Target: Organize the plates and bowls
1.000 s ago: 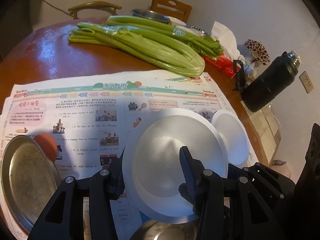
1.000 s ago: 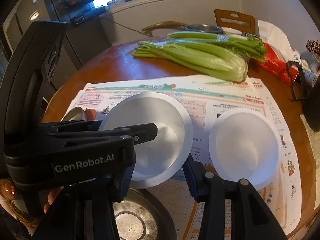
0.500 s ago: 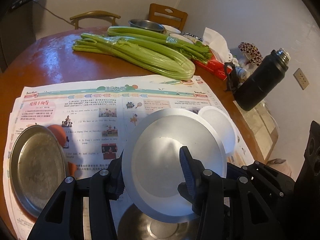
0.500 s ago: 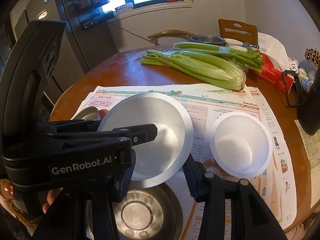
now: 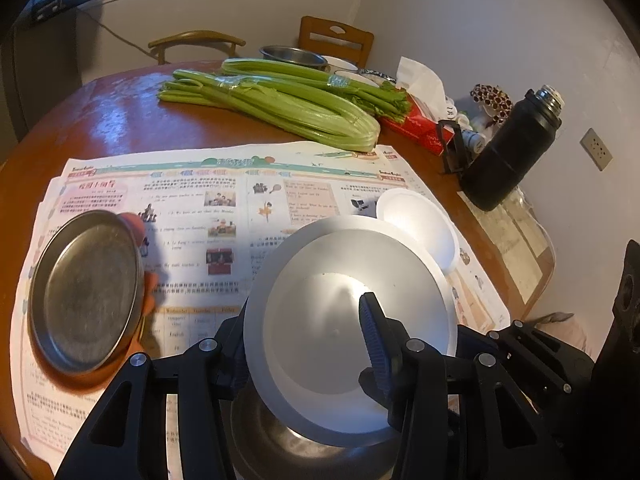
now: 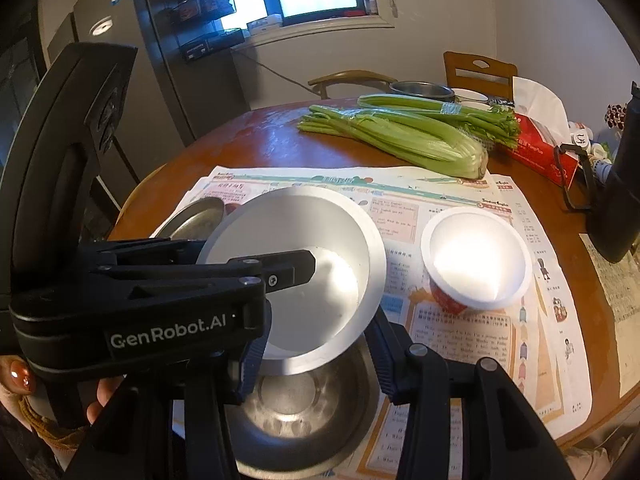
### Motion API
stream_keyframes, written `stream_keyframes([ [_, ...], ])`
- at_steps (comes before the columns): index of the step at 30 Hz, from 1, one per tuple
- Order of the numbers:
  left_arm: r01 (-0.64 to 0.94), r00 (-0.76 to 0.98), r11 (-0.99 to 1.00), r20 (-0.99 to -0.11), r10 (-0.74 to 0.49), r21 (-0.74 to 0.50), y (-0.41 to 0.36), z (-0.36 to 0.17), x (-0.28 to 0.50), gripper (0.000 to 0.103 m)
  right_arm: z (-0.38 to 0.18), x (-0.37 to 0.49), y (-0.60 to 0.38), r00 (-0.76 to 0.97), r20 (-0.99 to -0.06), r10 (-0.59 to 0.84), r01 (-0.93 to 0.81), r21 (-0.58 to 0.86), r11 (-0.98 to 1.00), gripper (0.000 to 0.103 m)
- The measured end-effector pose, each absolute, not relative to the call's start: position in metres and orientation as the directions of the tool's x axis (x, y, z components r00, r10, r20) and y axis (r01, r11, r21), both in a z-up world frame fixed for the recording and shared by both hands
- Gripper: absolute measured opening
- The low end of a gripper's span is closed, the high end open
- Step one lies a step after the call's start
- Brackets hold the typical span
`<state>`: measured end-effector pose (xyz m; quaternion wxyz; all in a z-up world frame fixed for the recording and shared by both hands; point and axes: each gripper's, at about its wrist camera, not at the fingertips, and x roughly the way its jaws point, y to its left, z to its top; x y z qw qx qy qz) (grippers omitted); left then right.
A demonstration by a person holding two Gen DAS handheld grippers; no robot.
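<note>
My left and right wrist views: each close behind my jaws, facing forward; both share the white bowl [image 5: 320, 344] [image 6: 304, 280] ahead.

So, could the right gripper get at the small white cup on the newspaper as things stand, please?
Probably yes: the right gripper is open and holds nothing, and the small white cup stands apart on the newspaper ahead to its right. The white bowl held by the left gripper sits left of that path.

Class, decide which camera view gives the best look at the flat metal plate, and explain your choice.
The left wrist view: the metal plate shows its whole round face, lying on the newspaper. In the right wrist view only a sliver of it peeks out behind the large white bowl held by the left gripper.
</note>
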<state>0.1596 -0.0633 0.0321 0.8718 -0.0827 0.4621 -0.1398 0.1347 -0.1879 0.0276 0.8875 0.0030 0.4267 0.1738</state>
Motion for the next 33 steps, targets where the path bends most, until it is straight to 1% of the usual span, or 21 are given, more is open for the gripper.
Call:
stream_keyframes([
  [13,0.161,0.539,0.949,-0.782,-0.315,-0.271,-0.064,0.024,0.131,0.049,0.023,0.105,-0.187,0.575,-0.757,0.312,-0.329,0.135,0.935,0.048],
  [33,0.133,0.508,0.957,-0.811,-0.289,-0.258,-0.061,-0.006,0.11,0.049,-0.002,0.09,-0.184,0.504,-0.799,0.327,-0.348,0.159,0.924,0.048],
])
